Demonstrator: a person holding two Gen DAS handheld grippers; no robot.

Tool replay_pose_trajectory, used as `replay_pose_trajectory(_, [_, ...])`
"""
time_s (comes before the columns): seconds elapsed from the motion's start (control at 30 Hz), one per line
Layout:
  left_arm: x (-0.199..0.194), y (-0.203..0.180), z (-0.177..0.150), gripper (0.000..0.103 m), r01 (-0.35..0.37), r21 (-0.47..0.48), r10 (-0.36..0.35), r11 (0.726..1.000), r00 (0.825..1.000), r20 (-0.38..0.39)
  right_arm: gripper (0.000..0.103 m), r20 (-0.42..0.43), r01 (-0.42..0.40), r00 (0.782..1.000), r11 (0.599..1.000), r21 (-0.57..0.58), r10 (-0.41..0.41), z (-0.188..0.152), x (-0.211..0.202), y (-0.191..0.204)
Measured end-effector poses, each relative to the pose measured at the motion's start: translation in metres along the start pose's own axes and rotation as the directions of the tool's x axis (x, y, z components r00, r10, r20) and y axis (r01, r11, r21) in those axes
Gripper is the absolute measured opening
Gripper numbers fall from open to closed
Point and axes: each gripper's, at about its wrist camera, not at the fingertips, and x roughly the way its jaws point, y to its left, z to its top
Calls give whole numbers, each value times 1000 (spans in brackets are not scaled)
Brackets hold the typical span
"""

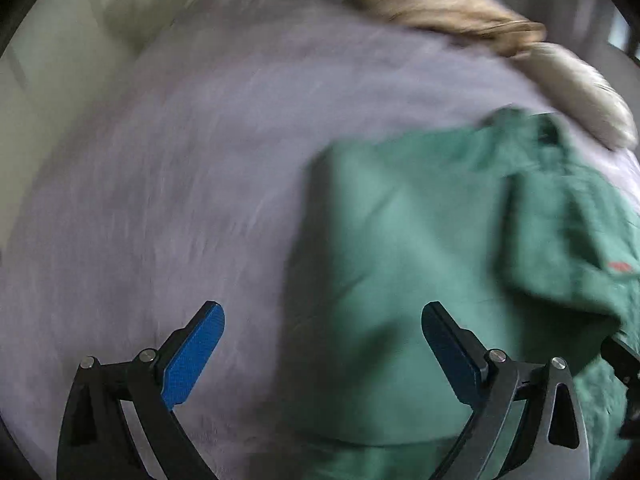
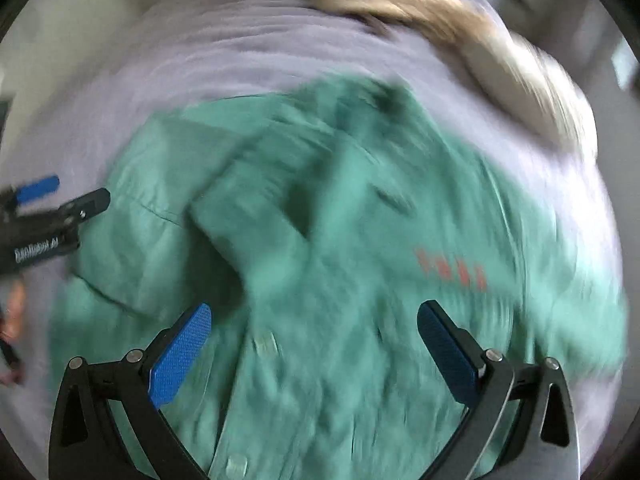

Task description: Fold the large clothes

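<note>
Shirt [image 2: 340, 240], green, lies lengthwise collar-far on lilac cover [image 1: 160, 180]; left tool [image 1: 322, 344] and right tool [image 2: 314, 344] gape wide, empty.

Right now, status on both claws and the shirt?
Left claw open, empty, over shirt edge. Right claw open above shirt front. Shirt partly folded on sheet. Tan fabric beyond, clear of it.

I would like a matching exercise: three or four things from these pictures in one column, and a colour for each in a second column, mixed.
Things:
1. shirt
2. bed cover
3. pads of the right tool
4. fluffy item at the far edge

Colours:
A. blue
B. beige
C. green
D. pale lilac

Pairs: 1-C, 2-D, 3-A, 4-B
</note>
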Motion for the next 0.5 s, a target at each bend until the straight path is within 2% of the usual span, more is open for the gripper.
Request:
replay_pose_trajectory(0.03, [10, 5, -5, 99, 5, -23, -6, 1000, 1000, -27, 103, 6, 55, 998, 996, -73, -55, 9, 9, 16])
replay_pose_trajectory(0.1, [22, 7, -15, 99, -2, -31, 0, 1000, 999, -49, 103, 19, 181, 983, 960, -213, -182, 21, 35, 42])
replay_pose_trajectory(0.17, [26, 0, -22, 99, -26, 4, 26, 1000, 999, -34, 100, 39, 326, 943, 895, -304, -331, 25, 60, 52])
replay_pose_trajectory(0.2, [26, -1, -24, 99, -35, 13, 36, 999, 999, -29, 83, 59, 365, 929, 880, -306, -365, 28, 67, 49])
replay_pose_trajectory(0.23, [25, -2, -26, 100, -39, 20, 40, 999, 999, -24, 65, 74, 374, 927, 894, -247, -368, 30, 63, 36])
replay_pose_trajectory(0.27, [25, -2, -28, 100, -38, 25, 39, 999, 999, -21, 41, 76, 340, 940, 930, -142, -332, 32, 53, 15])
replay_pose_trajectory(0.3, [26, -3, -29, 100, -32, 30, 33, 999, 999, -21, 41, 79, 284, 957, 958, -43, -280, 31, 45, -4])
replay_pose_trajectory(0.33, [28, -2, -29, 100, -25, 34, 26, 999, 999, -22, 41, 83, 186, 977, 978, 95, -194, 27, 36, -31])
replay_pose_trajectory(0.37, [28, -1, -30, 100, -15, 37, 16, 999, 1000, -19, 43, 101, 28, 993, 958, 286, -59, 17, 29, -68])
replay_pose_trajectory(0.4, [28, -1, -30, 100, -12, 45, 13, 999, 1000, -18, 58, 121, -78, 992, 910, 408, 31, 8, 29, -92])
replay_pose_trajectory(0.43, [29, -1, -30, 100, -12, 53, 13, 999, 1000, -16, 70, 153, -201, 978, 805, 557, 139, -8, 34, -122])
replay_pose_trajectory(0.47, [30, -1, -31, 100, -17, 65, 18, 998, 1000, -15, 83, 188, -283, 959, 706, 649, 212, -21, 40, -139])
replay_pose_trajectory(0.5, [33, -4, -28, 100, -21, 76, 22, 997, 1000, -17, 84, 250, -384, 919, 560, 734, 304, -38, 51, -157])
